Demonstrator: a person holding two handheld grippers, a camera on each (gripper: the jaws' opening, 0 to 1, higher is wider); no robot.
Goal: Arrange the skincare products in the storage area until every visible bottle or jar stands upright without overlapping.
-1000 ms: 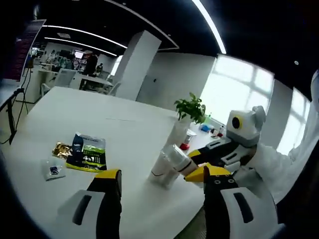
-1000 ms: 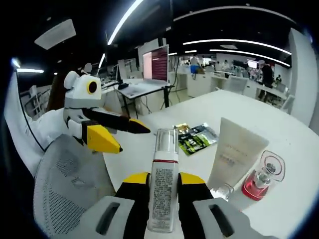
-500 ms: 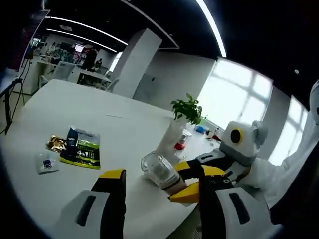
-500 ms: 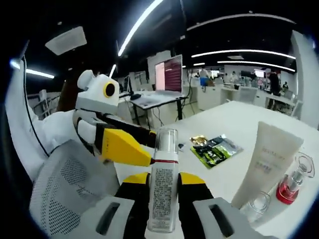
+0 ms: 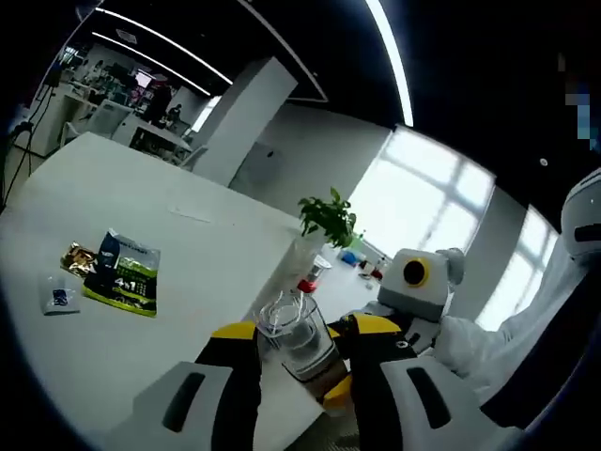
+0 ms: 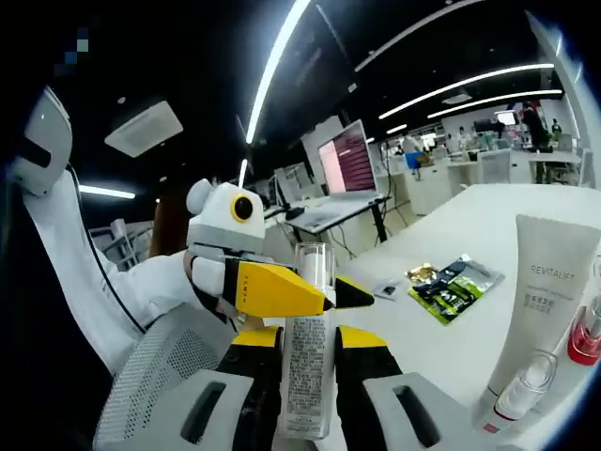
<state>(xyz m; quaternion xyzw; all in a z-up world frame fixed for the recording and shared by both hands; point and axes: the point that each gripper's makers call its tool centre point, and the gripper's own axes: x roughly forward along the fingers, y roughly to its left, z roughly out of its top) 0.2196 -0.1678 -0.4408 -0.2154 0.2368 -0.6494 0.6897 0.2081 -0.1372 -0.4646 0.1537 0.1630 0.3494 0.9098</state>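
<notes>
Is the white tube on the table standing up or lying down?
Standing upright. In the right gripper view the white tube rises from the table on its cap end, flat crimped end on top.

Table (image 5: 188, 282) lying open btwn packets (image 5: 120, 274) & white tube (image 6: 540, 301). Tube, small bottles (image 6: 521, 390) crowding rt side. Other gripper (image 6: 282, 291) sitting just beside held bottle (image 6: 305, 357), blocking its left.

pump bottle (image 6: 307, 376) base hidden between fingers (image 6: 255, 376), small sachet (image 5: 58, 296) label unreadable
</notes>
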